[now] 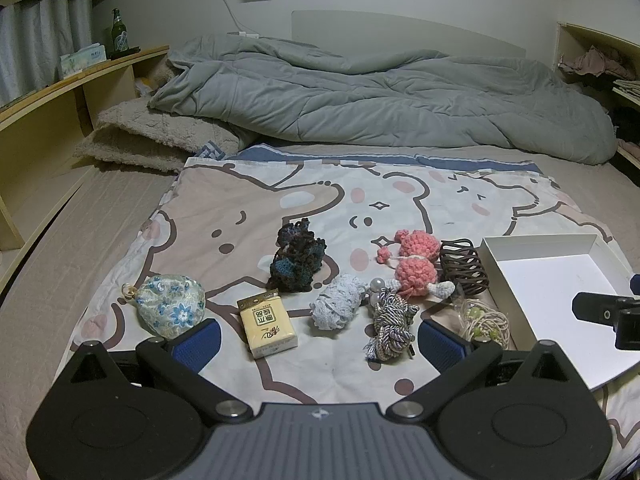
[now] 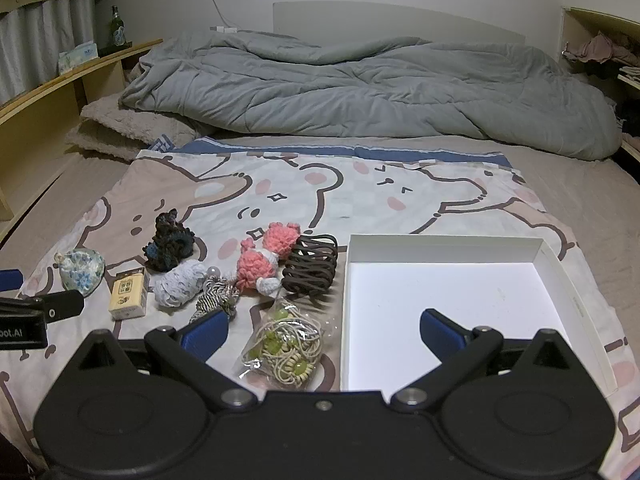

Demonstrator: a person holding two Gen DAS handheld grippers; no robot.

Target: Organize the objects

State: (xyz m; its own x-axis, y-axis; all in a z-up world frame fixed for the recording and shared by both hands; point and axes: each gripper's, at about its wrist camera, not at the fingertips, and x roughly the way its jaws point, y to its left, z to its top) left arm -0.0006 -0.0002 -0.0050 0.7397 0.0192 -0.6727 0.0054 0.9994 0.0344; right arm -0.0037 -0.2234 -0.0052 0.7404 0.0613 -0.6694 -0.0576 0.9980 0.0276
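The left tongs (image 1: 318, 338) stand fully apart and hold nothing; their blue pads (image 1: 198, 338) hover low over the bear-print cloth (image 1: 248, 200) on the bed. Between and just ahead of them lie a yellow tissue pack (image 1: 269, 325) and a coiled striped cord (image 1: 390, 322). The right tongs (image 2: 322, 334) are likewise wide apart and empty, poised above a clear bag of beaded hair ties (image 2: 286, 350), with the right pad over the near part of the white box (image 2: 444, 248).

Farther out, the loose items sit in a rough row left of the box: a floral fabric pouch (image 1: 170, 304), a dark crocheted scrunchie (image 1: 296, 256), a white lace scrunchie (image 1: 340, 300), a pink crocheted toy (image 1: 414, 266) and a brown hair claw (image 1: 464, 266), the last just beside the box wall. Beyond the cloth lies a grey duvet (image 1: 380, 96).

Step in hand: the start of sorting. The box is empty and every item rests on the cloth, so no placement is done yet.

Next move, as judged: select one item and close on it. The bag of hair ties is nearest the right tongs and close to the box, so it is a sensible first pick. The bag is slippery and limp; lower the pads astride its bulk, not its edge, then lift clear of the box wall before release.
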